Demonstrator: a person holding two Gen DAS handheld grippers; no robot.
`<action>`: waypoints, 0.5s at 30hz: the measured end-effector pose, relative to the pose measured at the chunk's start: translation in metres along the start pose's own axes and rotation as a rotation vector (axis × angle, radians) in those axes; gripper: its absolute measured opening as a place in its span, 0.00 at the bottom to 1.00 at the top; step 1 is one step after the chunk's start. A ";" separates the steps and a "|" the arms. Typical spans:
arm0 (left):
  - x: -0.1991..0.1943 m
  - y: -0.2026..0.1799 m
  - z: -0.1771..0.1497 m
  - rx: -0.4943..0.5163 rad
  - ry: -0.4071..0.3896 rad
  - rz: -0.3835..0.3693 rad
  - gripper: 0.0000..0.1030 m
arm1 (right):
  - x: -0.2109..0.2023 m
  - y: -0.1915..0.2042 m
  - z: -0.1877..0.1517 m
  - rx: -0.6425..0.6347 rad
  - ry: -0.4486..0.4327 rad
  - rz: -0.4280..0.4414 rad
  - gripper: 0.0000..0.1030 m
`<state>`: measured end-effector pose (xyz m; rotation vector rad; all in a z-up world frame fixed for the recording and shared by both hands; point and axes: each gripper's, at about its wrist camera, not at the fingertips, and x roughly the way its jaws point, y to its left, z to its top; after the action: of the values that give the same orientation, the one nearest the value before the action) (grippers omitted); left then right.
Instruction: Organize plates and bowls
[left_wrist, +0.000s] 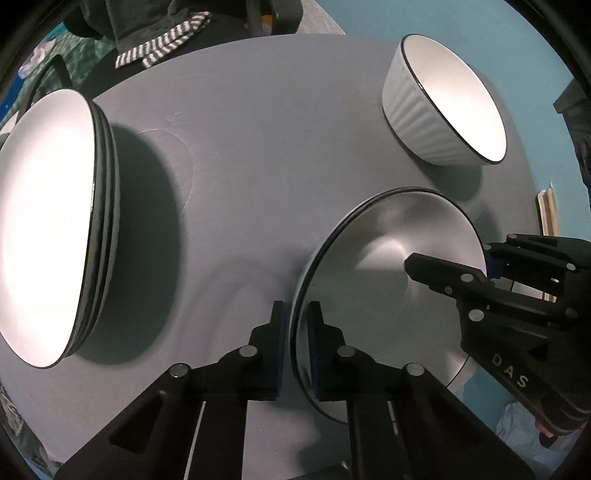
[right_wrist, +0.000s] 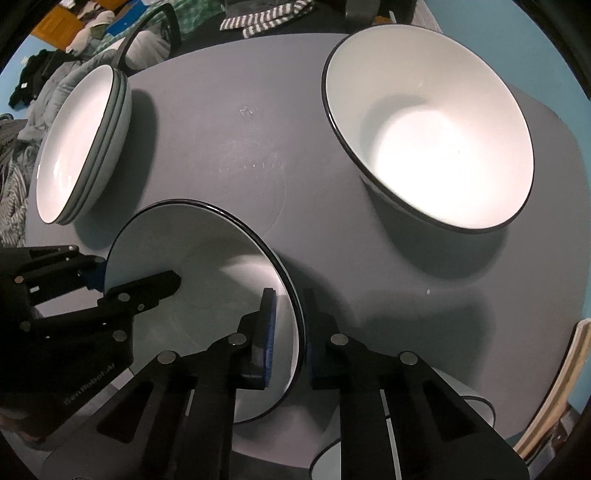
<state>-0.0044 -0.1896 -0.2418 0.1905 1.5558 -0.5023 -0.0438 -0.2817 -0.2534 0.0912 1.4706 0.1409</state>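
1. Both pairs of fingers are pinching the same plate (left_wrist: 388, 258): the left gripper (left_wrist: 297, 347) is closed tight on its near rim, one blue-padded finger (left_wrist: 275, 354) lying outside the rim and the other on the inner face, while the right gripper (right_wrist: 286, 332) is clamping the opposite rim the same way.
2. White and glossy with a thin dark edge line, the plate is round and shallow, and it is sitting near the front of the table (left_wrist: 258, 147).
3. Matte grey and smooth, the tabletop is showing faint ring marks.
4. A stack of plates (left_wrist: 48, 229), the same white with dark rims, is resting to the left, well apart from the held plate.
5. A deep bowl (right_wrist: 436, 140) with a ribbed outer wall is standing empty at the right rear.
6. Bare tabletop is lying open between the stack, the bowl and the held plate.
7. A striped cloth (left_wrist: 162, 44) is lying past the far edge.
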 end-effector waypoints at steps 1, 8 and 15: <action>0.000 0.000 -0.001 0.002 -0.002 -0.006 0.08 | 0.001 -0.001 -0.001 0.006 0.000 -0.001 0.10; 0.001 0.001 -0.007 0.005 0.001 -0.011 0.07 | 0.007 -0.004 -0.002 0.045 -0.013 0.016 0.06; 0.012 0.010 0.016 -0.002 0.007 -0.008 0.05 | 0.009 -0.002 -0.008 0.085 -0.016 0.033 0.04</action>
<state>0.0137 -0.1893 -0.2552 0.1846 1.5647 -0.5068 -0.0510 -0.2827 -0.2639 0.1849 1.4595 0.1042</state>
